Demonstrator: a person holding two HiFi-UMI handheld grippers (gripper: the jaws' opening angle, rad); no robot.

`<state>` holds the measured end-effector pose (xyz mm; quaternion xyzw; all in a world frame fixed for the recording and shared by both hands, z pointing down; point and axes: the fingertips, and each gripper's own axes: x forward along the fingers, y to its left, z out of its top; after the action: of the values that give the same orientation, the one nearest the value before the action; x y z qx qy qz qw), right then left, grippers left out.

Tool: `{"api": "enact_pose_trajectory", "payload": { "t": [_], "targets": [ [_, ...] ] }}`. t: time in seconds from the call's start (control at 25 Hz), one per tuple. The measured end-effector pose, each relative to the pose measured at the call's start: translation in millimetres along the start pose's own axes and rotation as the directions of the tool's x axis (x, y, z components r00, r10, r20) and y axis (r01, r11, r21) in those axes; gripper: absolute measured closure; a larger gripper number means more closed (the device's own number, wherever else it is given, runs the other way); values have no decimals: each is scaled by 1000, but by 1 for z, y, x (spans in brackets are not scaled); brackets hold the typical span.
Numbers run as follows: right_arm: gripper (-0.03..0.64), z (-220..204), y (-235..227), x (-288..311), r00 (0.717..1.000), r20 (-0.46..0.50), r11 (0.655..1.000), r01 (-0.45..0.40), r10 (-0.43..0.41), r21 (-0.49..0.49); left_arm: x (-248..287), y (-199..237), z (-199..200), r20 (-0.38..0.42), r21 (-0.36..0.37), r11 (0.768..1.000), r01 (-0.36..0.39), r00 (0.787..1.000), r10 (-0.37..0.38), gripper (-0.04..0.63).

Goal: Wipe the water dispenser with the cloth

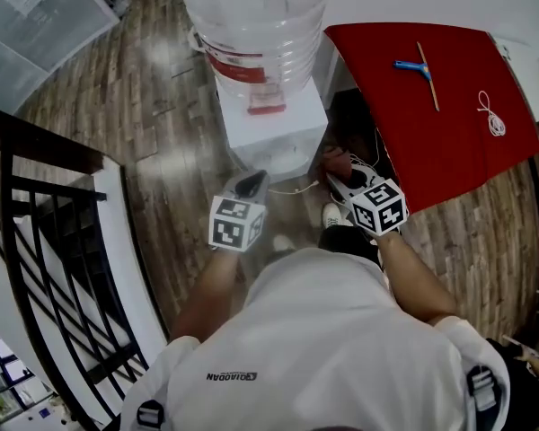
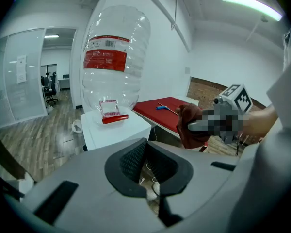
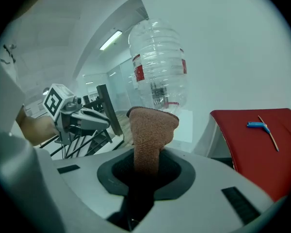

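Pinched upright between the right gripper's (image 3: 148,168) pressed jaws, the cloth (image 3: 150,130) sits just short of the water dispenser (image 1: 287,142), seemingly poised to wipe it, while the left gripper (image 2: 150,166), jaws slightly parted and empty, waits alongside, likewise short of the dispenser.

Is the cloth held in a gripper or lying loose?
Held. The right gripper is shut on the cloth, which stands up from between its jaws; the left gripper is open with nothing in it.

Wood floor (image 1: 162,133) — water dispenser (image 1: 278,128) on it, red table (image 1: 386,106) bearing blue tool (image 1: 411,66), perhaps a cord (image 1: 492,119)
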<state>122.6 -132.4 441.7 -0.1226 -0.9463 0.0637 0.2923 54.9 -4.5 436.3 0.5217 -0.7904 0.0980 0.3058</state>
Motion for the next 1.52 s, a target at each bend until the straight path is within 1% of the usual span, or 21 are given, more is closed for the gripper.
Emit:
{"api": "enact_pose_trajectory", "payload": {
  "t": [0.08,0.2,0.28,0.36,0.48,0.6,0.72,0.8,0.88,0.96,1.04,1.12,1.2,1.28,1.36,1.52],
  "targets": [
    [560,-1,-6,-12,1000,5,1000,3,-3,-13,-1,-17,-6,-9,-9,1000,0,1000,0,606],
    [560,-4,-5,-17,1000,8,998,13,-13,-62,-10,-32,-22,2,-18,1000,2,1000,-2,606],
    [560,-2,-9,-11,1000,3,997,2,-2,-77,-11,-30,-26,1,-17,1000,-19,1000,19,606],
    [560,5,-21,1,1000,-12,996,-19,18,-88,-6,-22,-21,-11,-24,998,-49,999,49,606],
    [560,17,-52,22,998,-58,990,-45,38,-135,18,-9,-8,-64,-30,996,-86,994,84,606],
    [560,22,-76,36,995,-87,980,-62,46,-189,35,-6,-11,-152,-2,995,-104,983,102,606],
    [560,29,-94,52,992,-115,963,-73,44,-259,40,-3,-20,-241,20,993,-119,963,120,606],
    [560,38,-114,68,992,-126,945,-71,33,-318,50,1,-23,-282,27,991,-134,950,137,606],
    [560,48,-136,87,990,-137,915,-71,18,-397,63,5,-27,-314,22,988,-153,937,152,606],
    [560,57,-155,109,988,-154,873,-76,1,-481,72,5,-31,-353,15,987,-163,922,157,606],
    [561,64,-172,133,984,-176,836,-87,-12,-542,78,2,-37,-404,25,987,-160,901,157,606],
    [560,69,-186,158,979,-203,806,-104,-20,-582,81,0,-44,-455,75,984,-164,872,180,606],
    [560,78,-195,178,978,-209,783,-115,-19,-612,80,0,-50,-493,139,974,-177,841,223,606],
    [560,92,-201,195,983,-184,768,-106,-17,-632,81,1,-54,-515,160,968,-193,820,248,606],
    [560,107,-204,209,989,-147,760,-84,-15,-645,83,1,-54,-522,141,967,-211,814,254,606],
    [560,132,-208,228,996,-93,743,-51,-15,-668,84,3,-47,-521,120,964,-239,811,266,606]
  ]
}}
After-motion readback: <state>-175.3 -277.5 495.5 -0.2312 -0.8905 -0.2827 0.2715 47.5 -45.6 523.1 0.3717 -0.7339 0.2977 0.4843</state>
